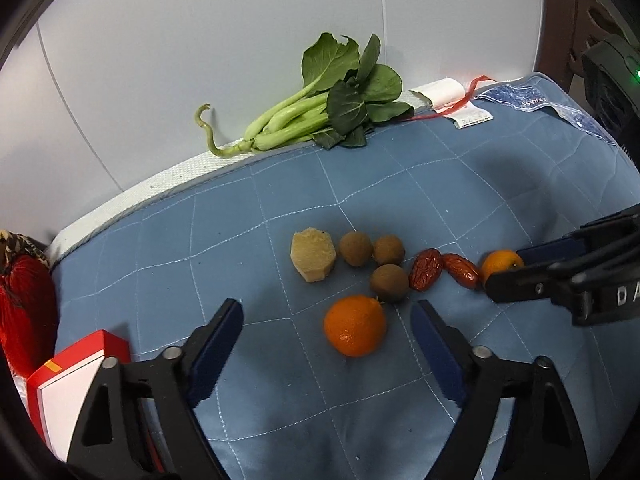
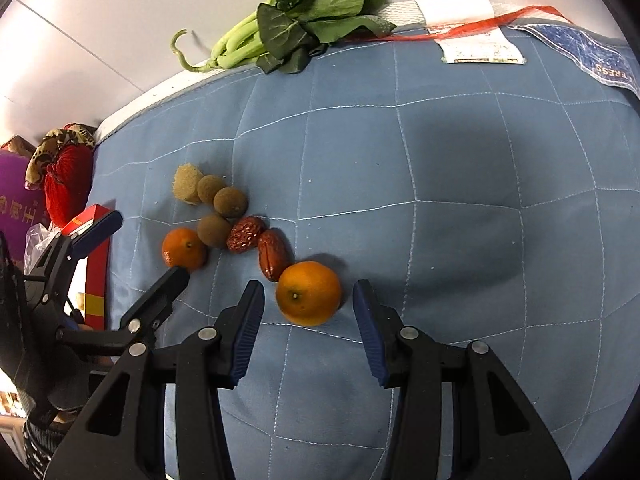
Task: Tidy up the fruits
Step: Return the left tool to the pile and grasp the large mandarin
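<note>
A: Quilted blue mattress (image 1: 400, 184) with white stitching carries all items; a pale wall stands behind it. Report tool states.

B: Left tool (image 1: 326, 320): jaws spread wide, gripping nothing. An orange (image 1: 355, 325) lies on the mattress between its fingers, touching neither. Right tool (image 2: 308, 304): jaws likewise spread, nothing gripped. A second orange (image 2: 309, 293) lies between its fingertips, with clearance on both sides.

A: Remaining fruit?

B: Three round brown fruits (image 1: 374, 264) sit clustered mid-mattress, just beside a pale cut chunk (image 1: 313, 257). Two red dates (image 1: 444, 270) lie side by side, between the brown fruits and the second orange. In the right wrist view, one date touches that orange.

A: Obstructions?

B: One brown fruit lies just beyond the first orange, near the left tool's right finger. In the left wrist view, the right tool's near finger partly covers the second orange.

A: Surroundings?

B: Bok choy (image 1: 320, 96) lies at the far mattress edge, against the wall. A white label (image 1: 460, 108) with a red mesh strip (image 2: 480, 24) lies further along that edge. A red-and-white box (image 1: 76, 376) and a red tasselled object (image 1: 24, 304) sit at the left edge.
</note>
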`<state>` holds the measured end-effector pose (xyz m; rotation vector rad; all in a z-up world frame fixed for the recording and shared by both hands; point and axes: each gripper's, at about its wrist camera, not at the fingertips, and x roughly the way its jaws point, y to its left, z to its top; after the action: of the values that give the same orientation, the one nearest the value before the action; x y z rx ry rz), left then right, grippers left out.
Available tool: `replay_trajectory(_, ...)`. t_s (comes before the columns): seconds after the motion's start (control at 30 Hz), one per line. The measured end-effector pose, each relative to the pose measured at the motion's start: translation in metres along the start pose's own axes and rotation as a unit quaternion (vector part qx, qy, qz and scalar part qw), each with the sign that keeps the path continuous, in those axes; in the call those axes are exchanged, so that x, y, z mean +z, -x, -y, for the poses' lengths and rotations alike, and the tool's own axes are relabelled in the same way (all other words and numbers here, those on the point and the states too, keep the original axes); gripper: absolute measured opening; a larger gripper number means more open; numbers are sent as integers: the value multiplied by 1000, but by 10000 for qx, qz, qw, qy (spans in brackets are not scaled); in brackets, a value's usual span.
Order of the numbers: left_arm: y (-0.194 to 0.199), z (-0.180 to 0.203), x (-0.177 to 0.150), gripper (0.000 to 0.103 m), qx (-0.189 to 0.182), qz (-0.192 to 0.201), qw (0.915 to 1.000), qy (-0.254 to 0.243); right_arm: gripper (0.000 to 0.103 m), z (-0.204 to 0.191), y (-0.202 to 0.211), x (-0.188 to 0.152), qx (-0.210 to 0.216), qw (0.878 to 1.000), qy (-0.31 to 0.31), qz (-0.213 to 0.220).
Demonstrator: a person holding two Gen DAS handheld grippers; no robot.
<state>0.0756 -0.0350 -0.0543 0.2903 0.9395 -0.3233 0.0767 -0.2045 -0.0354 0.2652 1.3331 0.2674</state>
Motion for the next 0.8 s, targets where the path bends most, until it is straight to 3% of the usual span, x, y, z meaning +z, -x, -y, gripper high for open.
replay_trajectory(0.2,-4,2,1,68,-48,-79,10000,-37,45,-2,-5,-1,-84,10000,45,-22)
replay_trajectory(0.33,-8,0,1,51,-116,-179,9997,69,45,-4,-8,-4,-185,9997,133,-23)
replay_trajectory(0.4,-9,-1,1,45,-223,-211,9994,130,42,-6,-9,-4,-243,9996,172,-27)
replay_trajectory(0.47,-9,1,1,40,-248,-233,9993,140,33,-5,-9,-5,-291,9994,190,-32)
replay_trajectory(0.53,-7,2,1,33,-254,-205,9994,104,33,-2,-7,-5,-220,9997,124,-41)
replay_trajectory(0.7,-6,1,-2,31,-327,-194,9992,114,33,2,-1,-4,-124,9999,30,2)
replay_trajectory(0.8,-7,-1,-2,36,-360,-232,9989,199,33,6,2,-4,-88,9999,-59,21)
